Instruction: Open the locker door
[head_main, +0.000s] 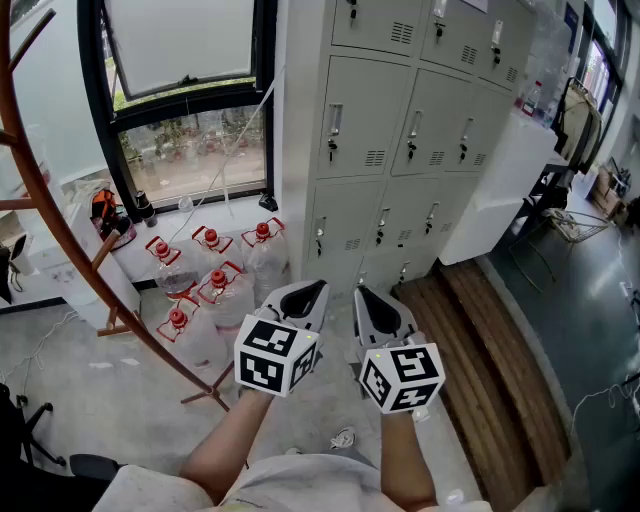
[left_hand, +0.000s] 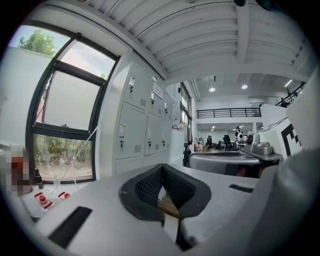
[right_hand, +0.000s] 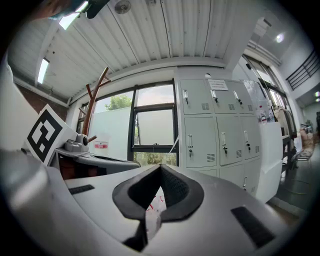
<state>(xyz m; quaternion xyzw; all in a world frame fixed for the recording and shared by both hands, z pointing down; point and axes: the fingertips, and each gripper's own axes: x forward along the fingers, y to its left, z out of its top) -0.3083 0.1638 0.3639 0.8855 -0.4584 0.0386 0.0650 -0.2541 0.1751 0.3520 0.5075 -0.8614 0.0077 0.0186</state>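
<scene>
At the far left one brown rack (head_main: 55, 225) is seen, cut off by the top edge, with one dark-framed window (head_main: 190, 150) behind it. Below the window five clear bottles (head_main: 225, 298) with red caps are counted, packed close together. In the lower middle two grippers are held side by side, each on a forearm (head_main: 225, 445) that is cut off by the bottom edge, and each bearing one marker cube (head_main: 275, 355). The left gripper (head_main: 316, 290) is closed: in its own view the jaws are seen meeting at the tips, with nothing between them. The right gripper (head_main: 364, 296) is likewise closed and empty, tips together. The grey lockers (head_main: 365, 115) are set just right of the window, ahead of both grippers and well apart from them. Three columns of doors are made out, and every door shown is shut, each with one handle near its left edge. The top row is cut off by the upper edge and the lowest row is partly hidden behind the jaws, so the rows cannot be fully counted. Which door is meant cannot be told. Right of the lockers one white counter (head_main: 500, 190) is seen, and wooden boards (head_main: 480, 370) are laid along its foot. The things at the far right edge are too small to be made out.
</scene>
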